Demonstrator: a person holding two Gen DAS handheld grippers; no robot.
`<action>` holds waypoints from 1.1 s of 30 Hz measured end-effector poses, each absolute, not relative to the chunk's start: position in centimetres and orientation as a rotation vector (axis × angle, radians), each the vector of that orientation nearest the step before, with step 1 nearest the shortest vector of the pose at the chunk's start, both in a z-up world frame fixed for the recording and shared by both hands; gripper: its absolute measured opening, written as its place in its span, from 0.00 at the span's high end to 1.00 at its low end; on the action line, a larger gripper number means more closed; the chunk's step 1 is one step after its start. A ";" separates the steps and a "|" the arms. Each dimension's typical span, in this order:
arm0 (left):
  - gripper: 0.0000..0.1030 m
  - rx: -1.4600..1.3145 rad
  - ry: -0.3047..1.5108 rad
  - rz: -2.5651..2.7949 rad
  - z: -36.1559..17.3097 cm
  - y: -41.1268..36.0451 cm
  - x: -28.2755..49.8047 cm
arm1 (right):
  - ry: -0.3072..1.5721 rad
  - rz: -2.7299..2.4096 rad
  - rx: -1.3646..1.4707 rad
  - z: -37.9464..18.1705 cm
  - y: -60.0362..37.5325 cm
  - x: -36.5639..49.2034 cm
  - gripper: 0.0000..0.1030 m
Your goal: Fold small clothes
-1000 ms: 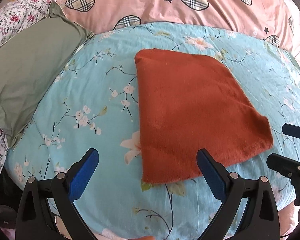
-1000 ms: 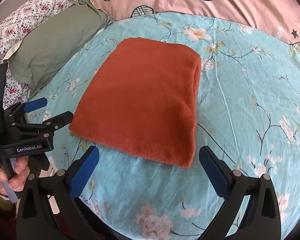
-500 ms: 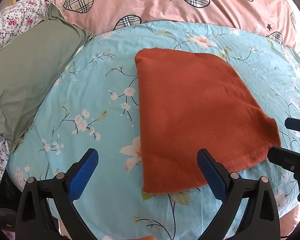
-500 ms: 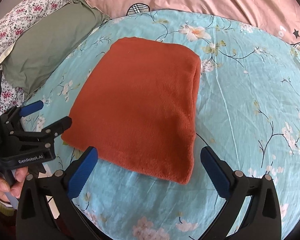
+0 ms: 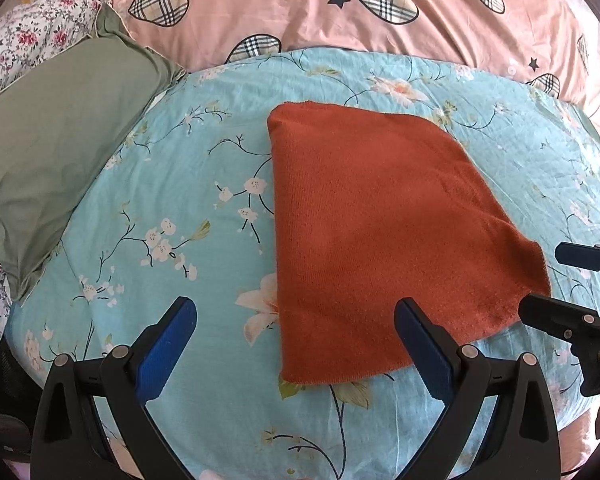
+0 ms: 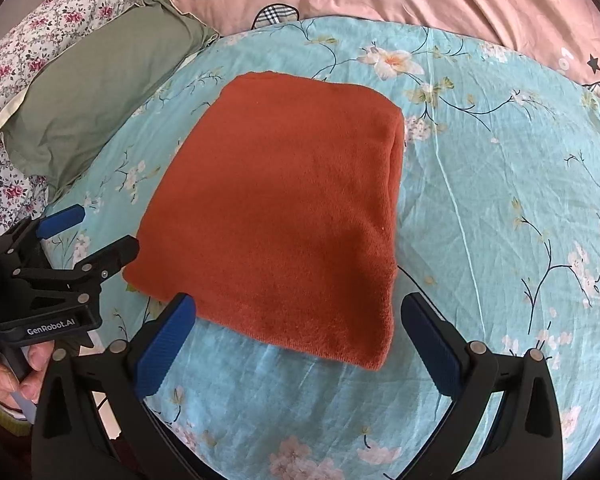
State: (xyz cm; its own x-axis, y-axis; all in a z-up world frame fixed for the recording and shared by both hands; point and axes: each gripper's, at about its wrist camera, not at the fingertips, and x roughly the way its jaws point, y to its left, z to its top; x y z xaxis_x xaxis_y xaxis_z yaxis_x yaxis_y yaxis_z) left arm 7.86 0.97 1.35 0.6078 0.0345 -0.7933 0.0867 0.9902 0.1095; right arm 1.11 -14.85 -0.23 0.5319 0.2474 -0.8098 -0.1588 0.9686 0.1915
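Note:
A rust-orange folded cloth [image 5: 372, 232] lies flat on a light blue floral bedspread [image 5: 180, 208]; it also shows in the right wrist view [image 6: 284, 216]. My left gripper [image 5: 296, 340] is open and empty, its fingers straddling the cloth's near left corner. It shows from the side in the right wrist view [image 6: 96, 232], at the cloth's left corner. My right gripper [image 6: 300, 336] is open and empty, straddling the cloth's near edge. It shows at the right edge of the left wrist view [image 5: 556, 284], close to the cloth's right corner.
A sage green pillow [image 5: 48, 160] lies to the left, also in the right wrist view [image 6: 92, 92]. A pink quilt with plaid hearts [image 5: 340, 8] lies behind. A floral sheet [image 6: 32, 36] is at the far left. The bed's near edge runs just below the grippers.
Both grippers have moved forward toward the cloth's near edge, so the cloth sits lower and closer between the fingers. The cloth itself has not moved.

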 end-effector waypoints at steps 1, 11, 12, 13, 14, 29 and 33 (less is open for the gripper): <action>0.03 0.139 0.918 -0.031 1.4 1.0 7.8 | 0.980 0.242 0.099 -0.2 -14.9 1.1 0.01; 0.03 0.112 0.925 -0.059 1.3 1.1 7.9 | 0.978 0.229 0.118 -0.1 -15.4 1.8 0.01; 0.03 0.106 0.926 -0.060 1.3 1.1 7.9 | 0.980 0.228 0.118 -0.2 -15.4 1.8 0.01; 0.03 0.104 0.926 -0.061 1.4 1.1 7.9 | 0.981 0.229 0.118 -0.2 -15.4 1.9 0.01; 0.03 0.104 0.925 -0.060 1.4 1.1 7.9 | 0.981 0.229 0.119 -0.3 -15.4 1.9 0.01; 0.03 0.109 0.925 -0.062 1.5 1.1 8.0 | 0.985 0.231 0.118 -0.4 -15.6 1.9 0.01; 0.03 0.109 0.926 -0.063 1.5 1.2 8.0 | 0.985 0.232 0.117 -0.4 -15.6 2.0 0.01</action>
